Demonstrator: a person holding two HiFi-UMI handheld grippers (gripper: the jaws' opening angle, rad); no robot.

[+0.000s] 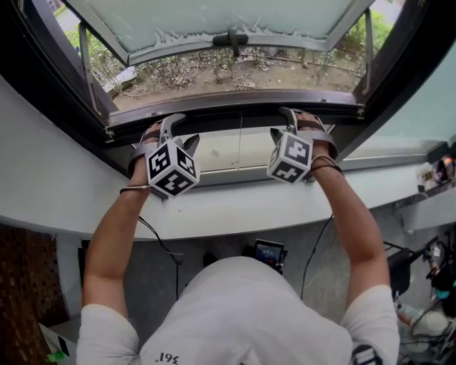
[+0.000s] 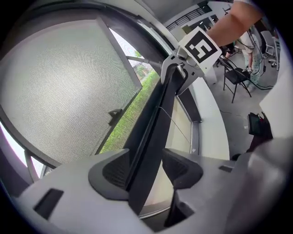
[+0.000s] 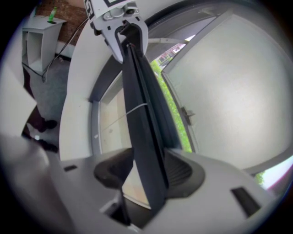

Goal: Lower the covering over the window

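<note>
Nearest, a broad white window ledge [image 1: 235, 207] is recorded, with both forearms stretched across it toward the window.

- Left gripper [image 1: 178, 132]: grey, with a marker cube on top. Its jaws are drawn in about a long, flat, dark rail [image 2: 155, 114], taken to be the bottom bar of the covering. One pad is laid on the rail and a sliver of light is seen at the other.
- Right gripper [image 1: 286, 125]: of the same make, closed in the same way on the same rail, further along to the right.
- Rail, position: its long axis is laid crosswise, left to right, parallel to the ledge. It is held straight ahead of both grippers, so neither hand is set nearer than the other. A thin pale cord [image 3: 132, 109] is seen crossing it.
- Pale recessed panel [image 1: 228, 150]: found just below and behind the rail.
- Dark lower window frame [image 1: 235, 100]: in the head view the rail cannot be told apart from this frame and is judged to lie close against it. Little downward room is therefore thought to be left, and any further pull would need to be kept level. The sheet of the covering itself is not made out.
- Frosted glass sash [image 1: 214, 21]: swung outward, with a dark handle [image 1: 231, 37] on its lower edge.
- Planted ground [image 1: 214, 71]: seen farthest off, beneath the sash.
</note>
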